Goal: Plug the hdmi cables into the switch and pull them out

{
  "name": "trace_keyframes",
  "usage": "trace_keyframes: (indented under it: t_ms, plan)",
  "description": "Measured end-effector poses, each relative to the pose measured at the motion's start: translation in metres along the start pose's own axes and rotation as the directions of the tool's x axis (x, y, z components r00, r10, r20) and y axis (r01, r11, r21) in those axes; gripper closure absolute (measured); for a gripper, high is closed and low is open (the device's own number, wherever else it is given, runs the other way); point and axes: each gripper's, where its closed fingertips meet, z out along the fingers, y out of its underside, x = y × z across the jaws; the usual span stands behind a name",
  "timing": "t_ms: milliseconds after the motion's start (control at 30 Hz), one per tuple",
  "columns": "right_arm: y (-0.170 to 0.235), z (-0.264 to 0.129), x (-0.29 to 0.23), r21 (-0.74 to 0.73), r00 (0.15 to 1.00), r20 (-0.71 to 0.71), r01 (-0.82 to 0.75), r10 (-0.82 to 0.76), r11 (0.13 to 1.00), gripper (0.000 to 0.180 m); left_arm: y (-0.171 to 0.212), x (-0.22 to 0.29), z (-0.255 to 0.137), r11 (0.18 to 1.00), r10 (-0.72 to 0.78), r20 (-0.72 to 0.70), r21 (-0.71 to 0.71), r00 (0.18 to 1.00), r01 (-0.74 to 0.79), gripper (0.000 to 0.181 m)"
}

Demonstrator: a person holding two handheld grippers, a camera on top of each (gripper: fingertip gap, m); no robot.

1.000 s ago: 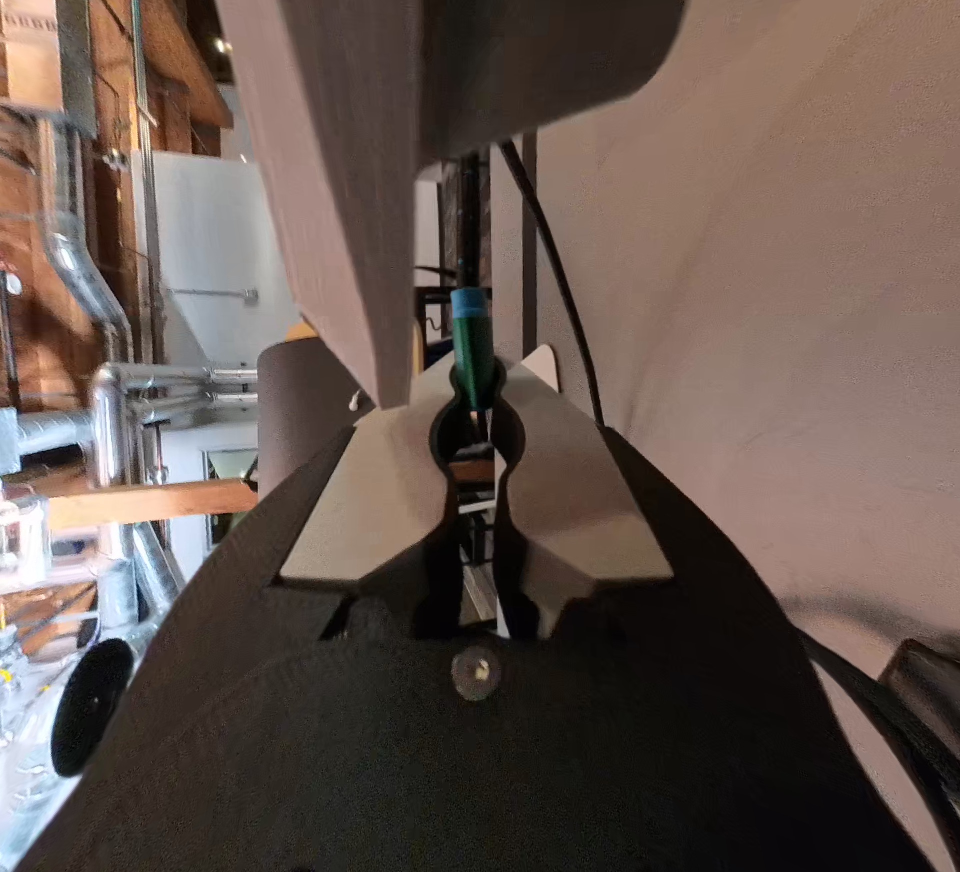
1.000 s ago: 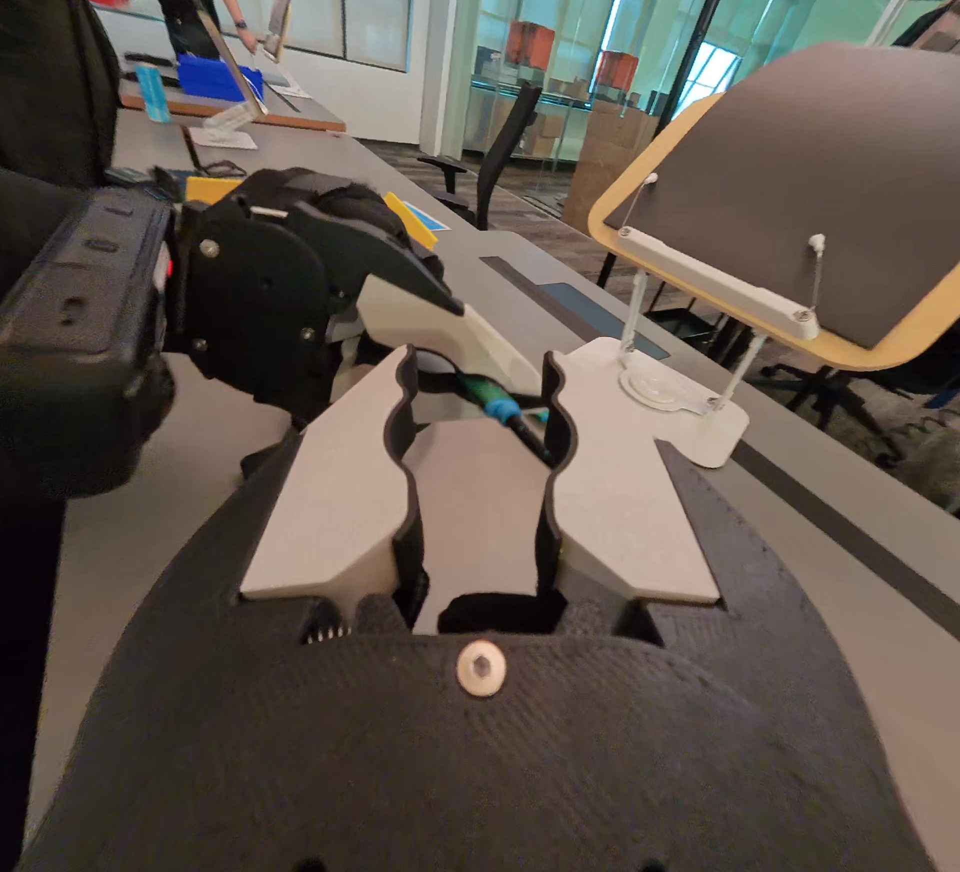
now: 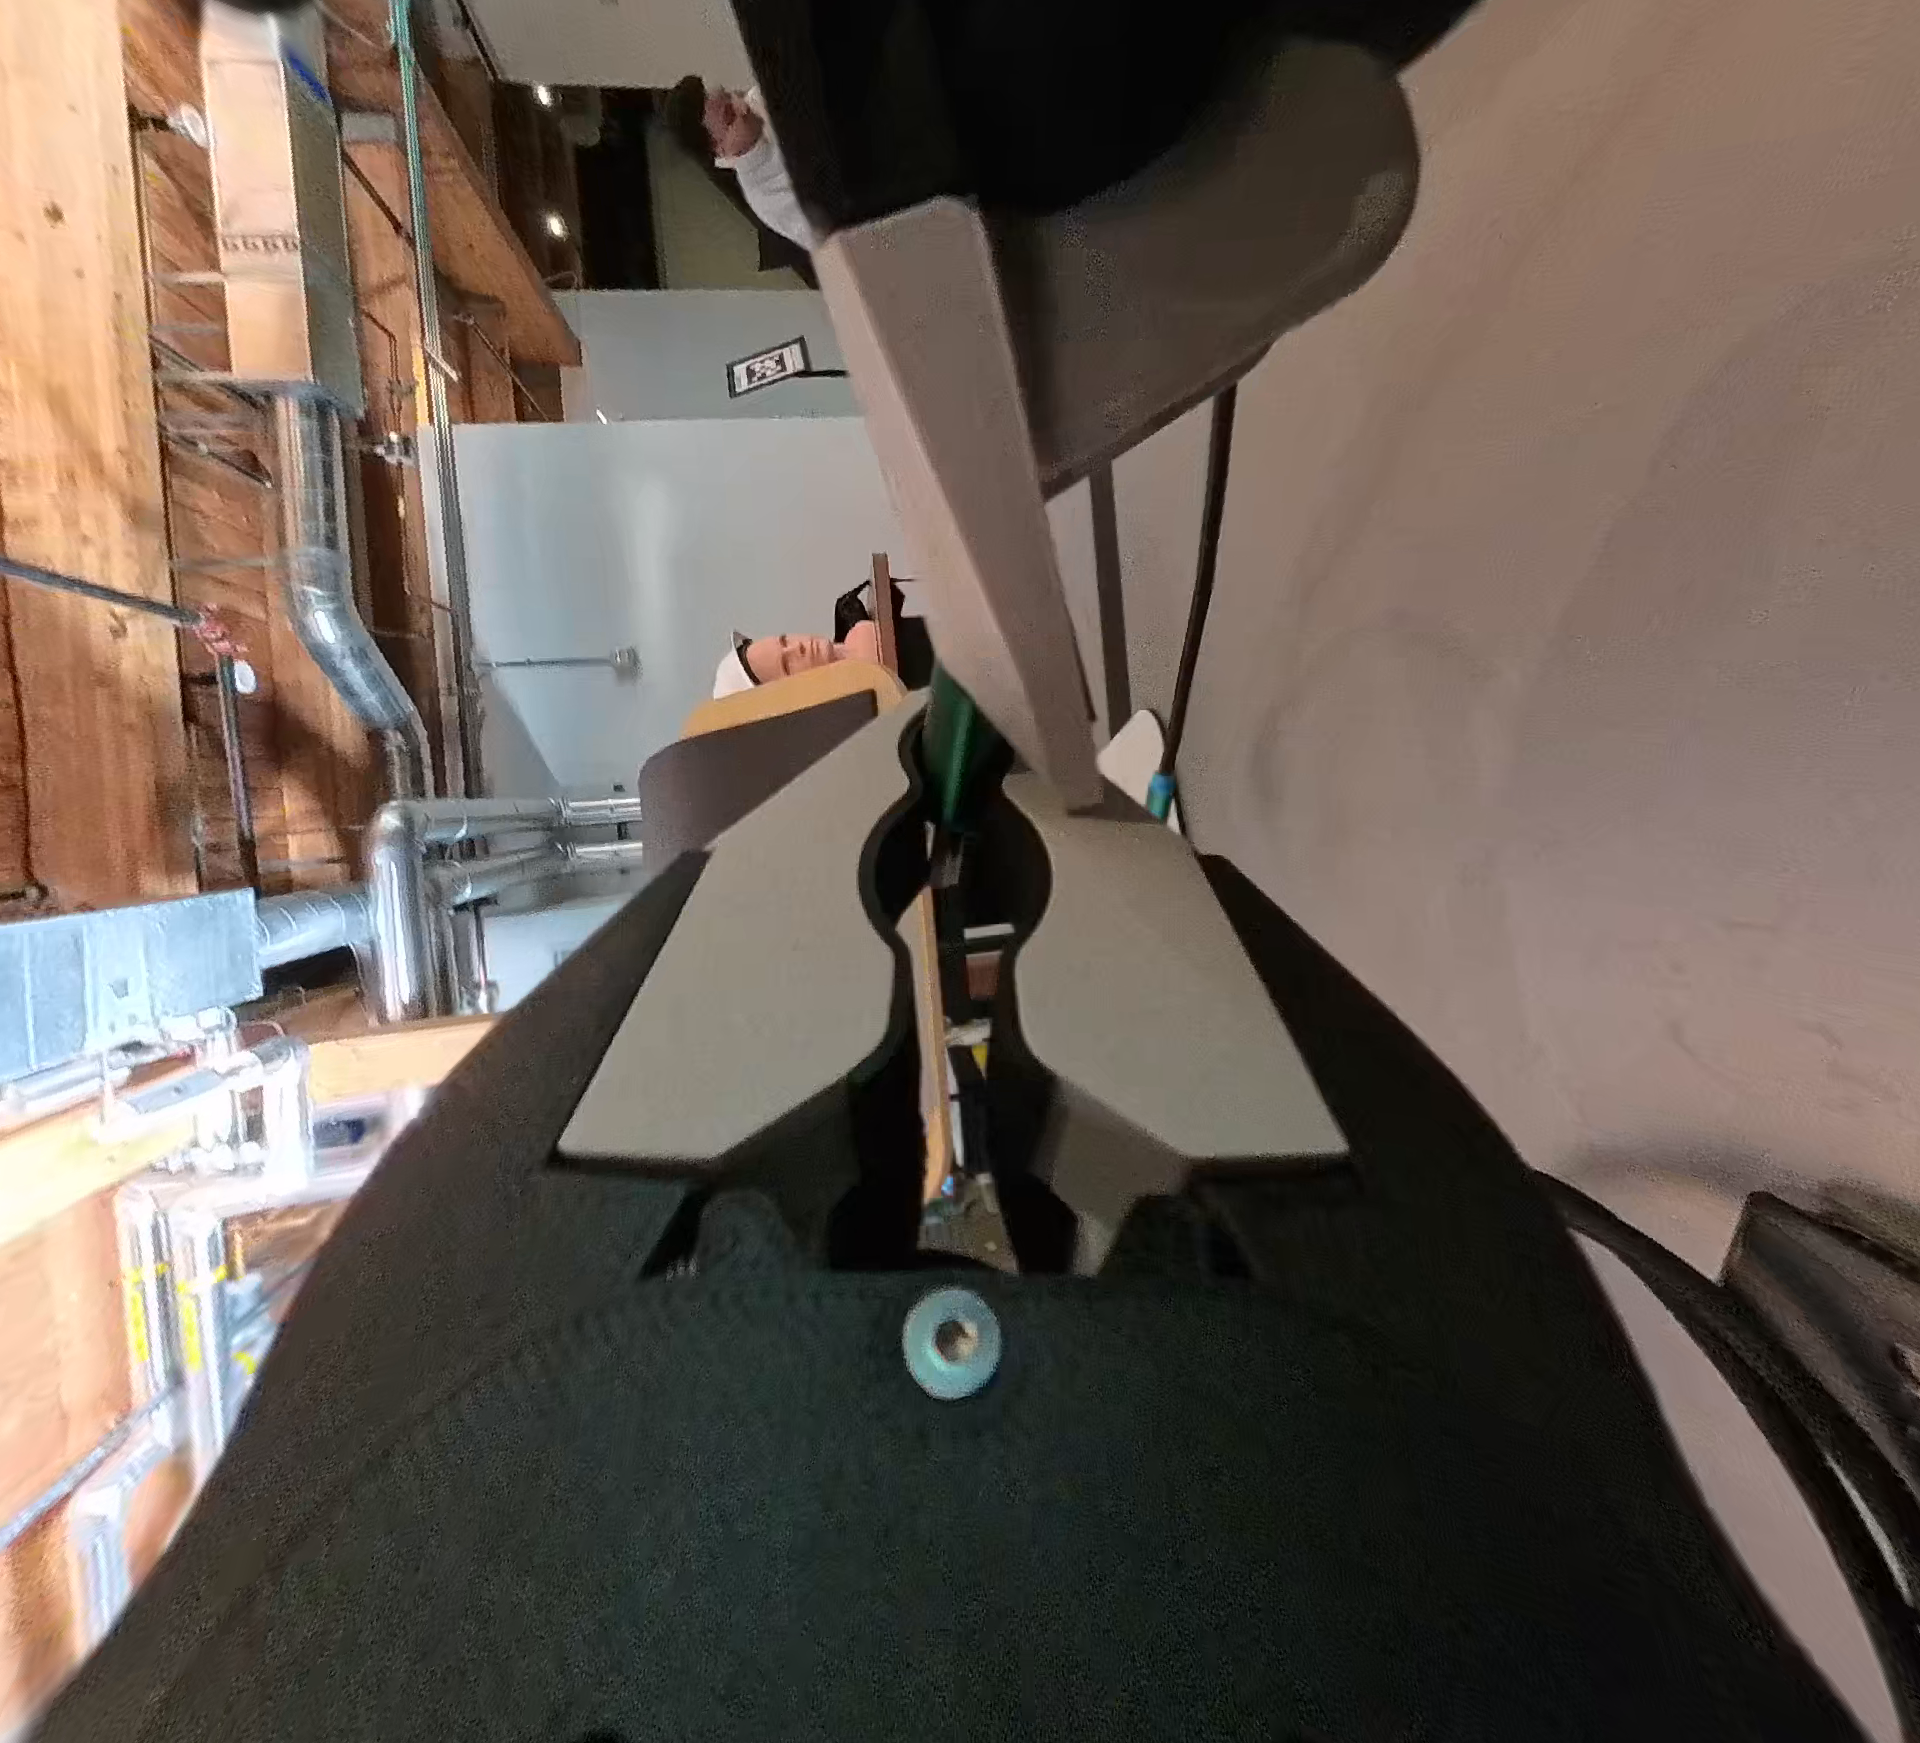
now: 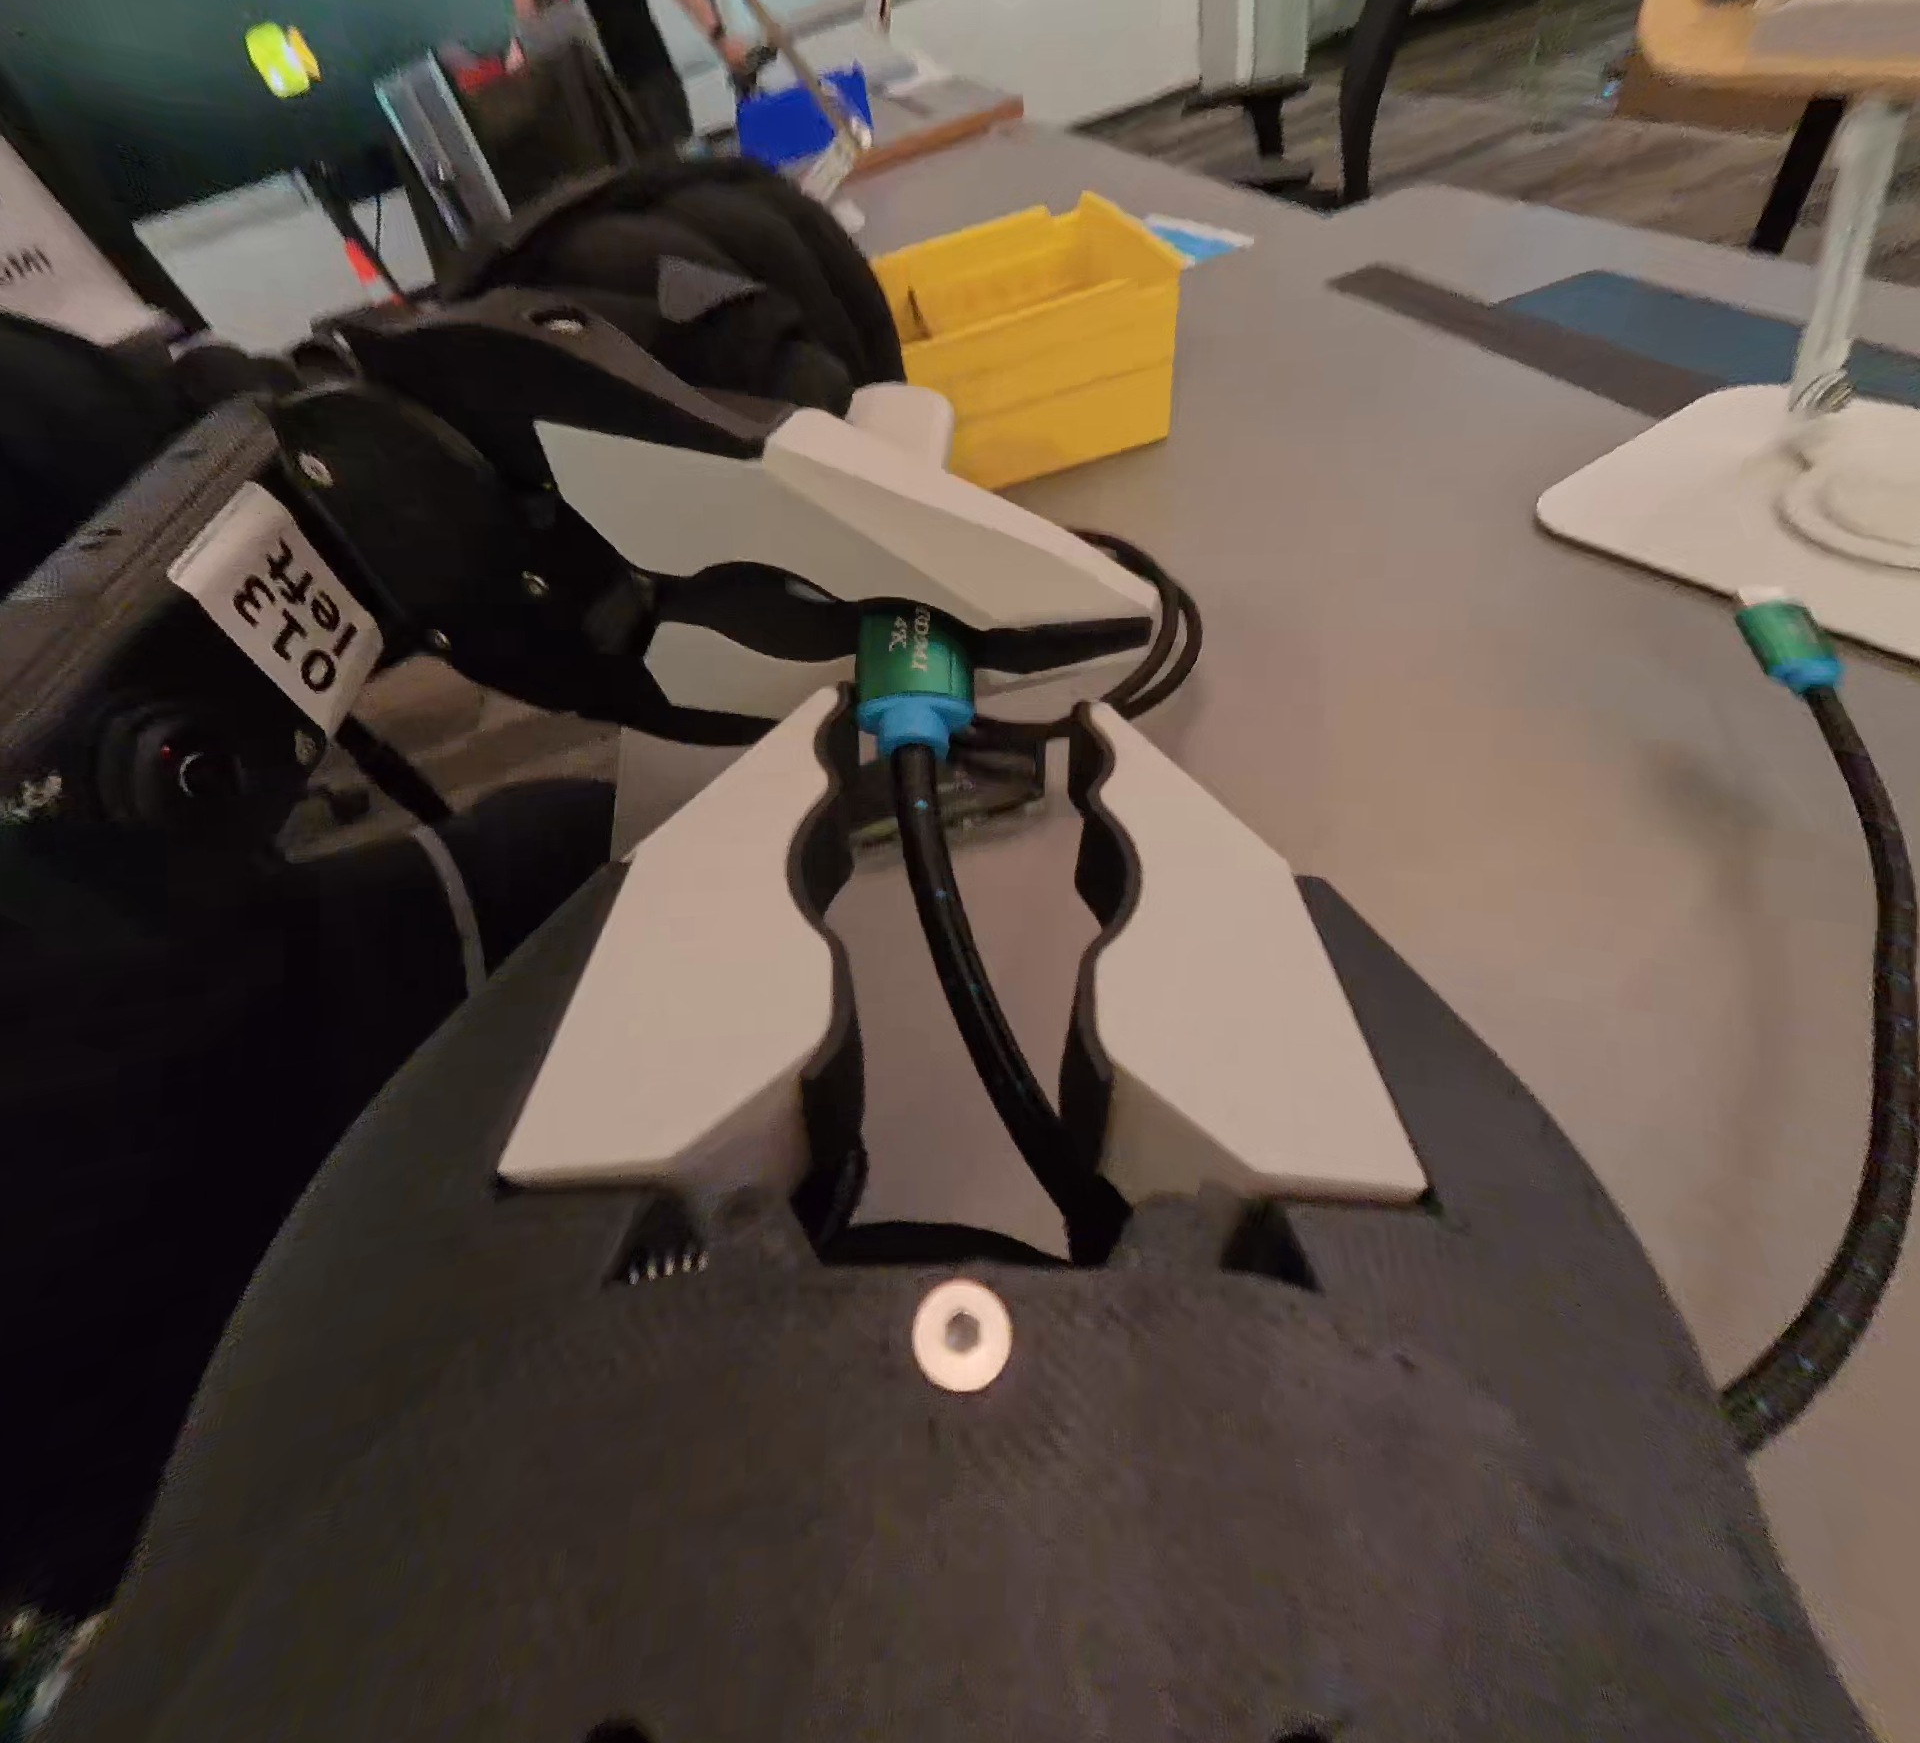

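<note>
1. The left hand-held gripper (image 4: 1039, 644) comes in from the left of the right wrist view, its two white fingers (image 4: 831, 498) pinched on the green metal plug (image 4: 914, 654) of an HDMI cable (image 4: 956, 924).
2. In the left wrist view the same green plug (image 3: 956, 758) sits clamped near the tips of the left hand-held gripper (image 3: 961, 758), with only a narrow gap behind it between the fingers.
3. The plug's blue collar (image 4: 909, 722) points toward the right hand-held gripper (image 4: 961, 717), and the black cable runs from it down through the gap between that gripper's fingers.
4. The right hand-held gripper is spread: its white fingers (image 4: 1205, 945) stand apart on either side of the cable and do not squeeze it, though the cable lies against the base of the right finger.
5. Just beyond the right gripper's fingertips, under the plug, a small dark box (image 4: 966, 800) lies on the grey bench (image 4: 1455, 758); it may be the switch, but it is mostly hidden.
6. A second HDMI cable (image 4: 1870, 1018) lies loose on the bench well to the right of the right gripper, its green plug (image 4: 1782, 639) free.
7. Beyond the left gripper stands a yellow bin (image 4: 1039, 343); to the far right is a white stand base (image 4: 1683, 488).
</note>
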Motion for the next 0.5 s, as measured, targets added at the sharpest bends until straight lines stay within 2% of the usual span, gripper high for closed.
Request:
trace_keyframes:
  t_ms: [167, 300, 500]
  plan:
    - [-0.025, -0.003, 0.005, 0.174, 0.997, -0.041, -0.063, 0.071, 0.983, 0.149, 0.012, -0.012, 0.005, 0.994, -0.101, 0.024, -0.035, 0.995, 0.101, 0.18]
    - [-0.025, -0.002, 0.006, 0.168, 0.997, -0.05, -0.043, 0.053, 0.985, 0.151, 0.014, -0.012, 0.006, 0.989, -0.137, 0.031, -0.05, 0.99, 0.139, 0.18]
    - [-0.022, 0.0, 0.005, 0.164, 0.995, -0.089, 0.054, -0.04, 0.985, 0.162, 0.018, -0.011, 0.009, 0.978, -0.196, 0.022, -0.061, 0.98, 0.197, 0.177]
